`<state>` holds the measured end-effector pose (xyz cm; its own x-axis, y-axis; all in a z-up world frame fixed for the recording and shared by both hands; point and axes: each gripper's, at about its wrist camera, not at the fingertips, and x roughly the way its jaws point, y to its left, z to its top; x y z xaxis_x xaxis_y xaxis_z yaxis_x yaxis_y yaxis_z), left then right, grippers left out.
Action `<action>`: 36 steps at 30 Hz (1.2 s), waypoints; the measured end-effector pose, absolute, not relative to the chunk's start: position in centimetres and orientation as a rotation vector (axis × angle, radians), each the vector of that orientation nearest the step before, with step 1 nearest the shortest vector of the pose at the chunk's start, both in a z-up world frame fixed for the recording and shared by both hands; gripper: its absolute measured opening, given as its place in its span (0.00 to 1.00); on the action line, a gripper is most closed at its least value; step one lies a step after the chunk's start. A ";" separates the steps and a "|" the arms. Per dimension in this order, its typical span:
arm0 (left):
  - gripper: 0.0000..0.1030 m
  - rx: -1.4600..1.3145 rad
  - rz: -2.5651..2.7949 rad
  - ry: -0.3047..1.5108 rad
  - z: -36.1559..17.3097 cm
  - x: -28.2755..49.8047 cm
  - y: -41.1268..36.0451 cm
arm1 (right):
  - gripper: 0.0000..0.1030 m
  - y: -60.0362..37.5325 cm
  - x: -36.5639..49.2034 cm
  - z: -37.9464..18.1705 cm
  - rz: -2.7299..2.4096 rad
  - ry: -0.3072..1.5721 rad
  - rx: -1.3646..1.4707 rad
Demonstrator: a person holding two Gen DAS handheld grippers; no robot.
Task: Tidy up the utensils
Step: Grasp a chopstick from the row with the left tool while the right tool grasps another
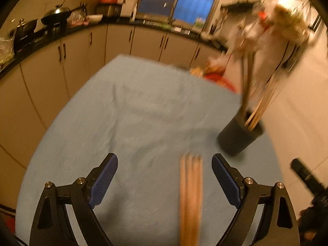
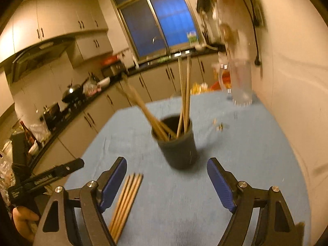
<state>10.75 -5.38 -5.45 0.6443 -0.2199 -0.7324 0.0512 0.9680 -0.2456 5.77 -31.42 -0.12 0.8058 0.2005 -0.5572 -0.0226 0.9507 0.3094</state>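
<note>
Because it is squat and wide, the dark utensil cup (image 2: 178, 143) on the blue cloth (image 2: 246, 153) should stay steady and needs no holding; it stands upright with several chopsticks leaning out of it. The 4 loose wooden chopsticks (image 2: 126, 201) look light, stiff and smooth (likely to roll), best pinched mid-length as a bundle. They lie flat side by side, long axis towards the cup. Left gripper (image 1: 165, 181) straddles them with jaws wide, untouched; right gripper (image 2: 167, 184) gapes empty beside them.
</note>
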 end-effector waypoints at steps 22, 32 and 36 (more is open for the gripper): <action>0.51 0.068 -0.216 1.016 -11.9 14.3 -12.3 | 0.80 -30.7 6.7 -2.4 0.141 0.718 0.279; 0.09 0.115 -0.228 1.019 -12.0 14.3 -10.5 | 0.65 -26.9 11.5 -6.1 0.230 0.912 0.282; 0.06 0.058 -0.266 1.043 -11.9 14.0 -8.1 | 0.43 -25.4 13.4 -7.6 0.247 0.981 0.292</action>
<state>13.97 -8.10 -11.90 0.4751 -0.1899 -0.8592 0.2443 0.9665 -0.0785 13.40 -25.40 -7.55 0.5335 0.3346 -0.7768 -0.0732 0.9332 0.3518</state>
